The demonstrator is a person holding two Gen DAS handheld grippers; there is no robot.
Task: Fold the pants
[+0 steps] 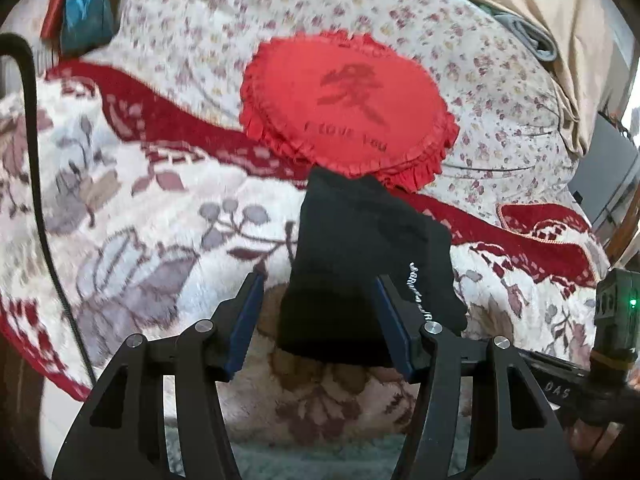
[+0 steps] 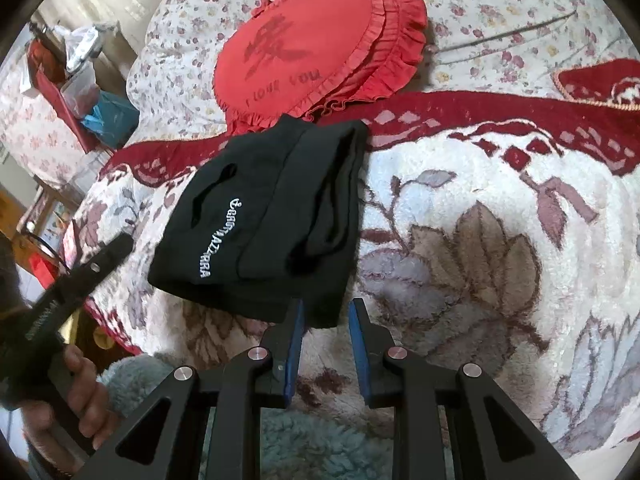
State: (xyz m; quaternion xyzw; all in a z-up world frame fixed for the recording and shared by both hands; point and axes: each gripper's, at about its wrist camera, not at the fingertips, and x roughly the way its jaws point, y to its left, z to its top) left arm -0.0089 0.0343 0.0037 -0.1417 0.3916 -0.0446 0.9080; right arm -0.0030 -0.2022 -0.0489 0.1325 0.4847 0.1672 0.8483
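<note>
Here, flat on a plush white blanket with grey-brown leaves and a dark red border [image 1: 160, 220] [image 2: 480, 240]: black fabric pants [image 1: 352, 248] [image 2: 272, 216], folded into a thick oblong, with white gothic lettering along the top layer. Far end touching, perhaps just overlapping, the frill of a round red cloth cushion [image 1: 344, 108] [image 2: 304, 52] marked with a dark character and "I LOVE YOU". Behind the cushion, a cream quilt with small purple flowers [image 1: 200, 20] [image 2: 500, 12].

Left gripper [image 1: 319, 278] spread wide, its blue-padded fingers [image 1: 244, 320] to either side of the near end of the pants. Clear strip of blanket between the finger at picture left and the cloth. Other finger in front of the lettered edge, contact there impossible to tell. Nothing clamped.

Right gripper [image 2: 327, 305] at a narrow gap, pads apart, tips at the near corner of the pants, the hem reaching just between them. Touching the cloth or not: unclear.

At the far left of the right wrist view, the black body of the left gripper, low beside the lettered side of the pants, held in a bare hand [image 2: 80, 396].

Also there: a teal plastic bag [image 1: 86, 16] [image 2: 114, 118] beyond the quilt, a thin black cable [image 1: 36, 140] across the blanket, and pale teal fluffy fabric [image 2: 312, 440] along the near edge.
</note>
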